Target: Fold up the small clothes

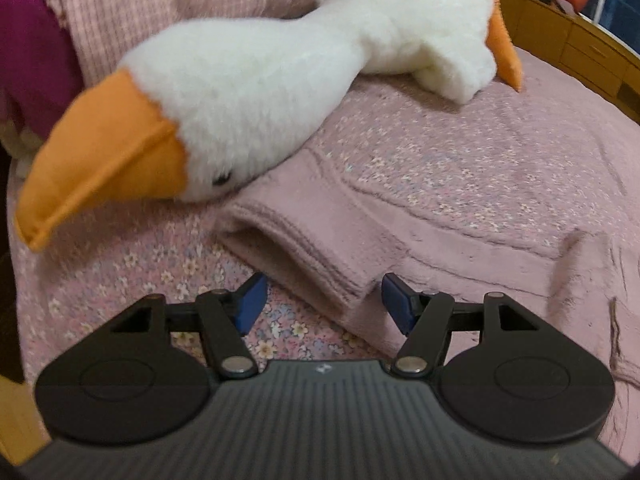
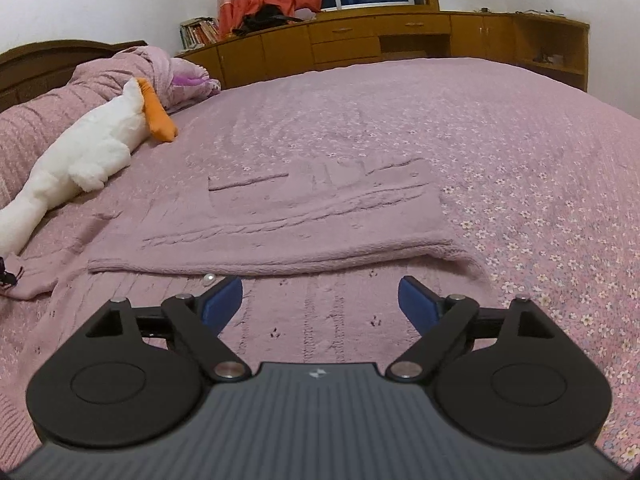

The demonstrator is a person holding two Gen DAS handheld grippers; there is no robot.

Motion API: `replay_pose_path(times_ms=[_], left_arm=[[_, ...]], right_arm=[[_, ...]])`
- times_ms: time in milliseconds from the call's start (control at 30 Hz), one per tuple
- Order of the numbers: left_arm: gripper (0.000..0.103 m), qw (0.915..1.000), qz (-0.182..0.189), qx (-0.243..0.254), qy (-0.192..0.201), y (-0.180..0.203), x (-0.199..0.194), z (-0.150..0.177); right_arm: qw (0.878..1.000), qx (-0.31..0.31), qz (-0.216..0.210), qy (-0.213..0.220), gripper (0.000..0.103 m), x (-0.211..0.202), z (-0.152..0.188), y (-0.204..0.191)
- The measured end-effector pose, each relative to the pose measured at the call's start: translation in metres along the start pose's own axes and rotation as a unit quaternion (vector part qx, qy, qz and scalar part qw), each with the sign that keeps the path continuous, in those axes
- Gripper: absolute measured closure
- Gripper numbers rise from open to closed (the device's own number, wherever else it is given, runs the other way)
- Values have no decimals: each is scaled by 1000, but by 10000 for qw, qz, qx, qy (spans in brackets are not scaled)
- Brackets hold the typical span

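A pink knitted sweater (image 2: 304,216) lies flat on the floral pink bedspread (image 2: 520,168). In the left wrist view its sleeve cuff (image 1: 304,256) points toward me, with the opening facing left. My left gripper (image 1: 324,300) is open, its blue pads either side of the cuff's near corner, just short of it. My right gripper (image 2: 320,300) is open and empty, hovering over the sweater's near part, just before a folded edge (image 2: 280,266).
A large white plush goose (image 1: 248,92) with an orange beak lies beside the sleeve, also in the right wrist view (image 2: 88,148). A bunched pink blanket (image 2: 72,88) lies at the headboard. Wooden cabinets (image 2: 400,40) line the far wall.
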State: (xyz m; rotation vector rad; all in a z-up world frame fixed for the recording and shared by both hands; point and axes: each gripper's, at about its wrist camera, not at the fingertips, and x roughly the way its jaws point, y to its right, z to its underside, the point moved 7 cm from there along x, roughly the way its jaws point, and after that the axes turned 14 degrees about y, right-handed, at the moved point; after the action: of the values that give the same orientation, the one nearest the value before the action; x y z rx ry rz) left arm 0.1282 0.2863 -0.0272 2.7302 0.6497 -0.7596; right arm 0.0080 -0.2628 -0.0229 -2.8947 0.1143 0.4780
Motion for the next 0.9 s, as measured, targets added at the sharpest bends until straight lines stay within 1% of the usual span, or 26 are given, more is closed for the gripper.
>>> replay_pose_path(times_ms=[67, 200, 467, 767, 867, 900], left_arm=[[36, 10000, 9, -60, 45, -2, 2, 0], [33, 10000, 41, 18, 77, 0, 6, -2], [29, 9998, 24, 145, 162, 4, 15, -3], [25, 9990, -40, 358, 273, 9, 20, -5], [27, 9986, -70, 428, 303, 12, 22, -5], [34, 9983, -101, 479, 311, 13, 21, -4]], right_arm=[[10000, 8, 7, -62, 13, 2, 2, -1], [9996, -75, 107, -250, 13, 8, 10, -2], [9985, -133, 57, -525, 13, 20, 24, -11], [9977, -40, -14, -675, 13, 29, 28, -15], [9976, -41, -21, -691, 13, 29, 29, -15], [9976, -42, -16, -687, 13, 29, 29, -15]])
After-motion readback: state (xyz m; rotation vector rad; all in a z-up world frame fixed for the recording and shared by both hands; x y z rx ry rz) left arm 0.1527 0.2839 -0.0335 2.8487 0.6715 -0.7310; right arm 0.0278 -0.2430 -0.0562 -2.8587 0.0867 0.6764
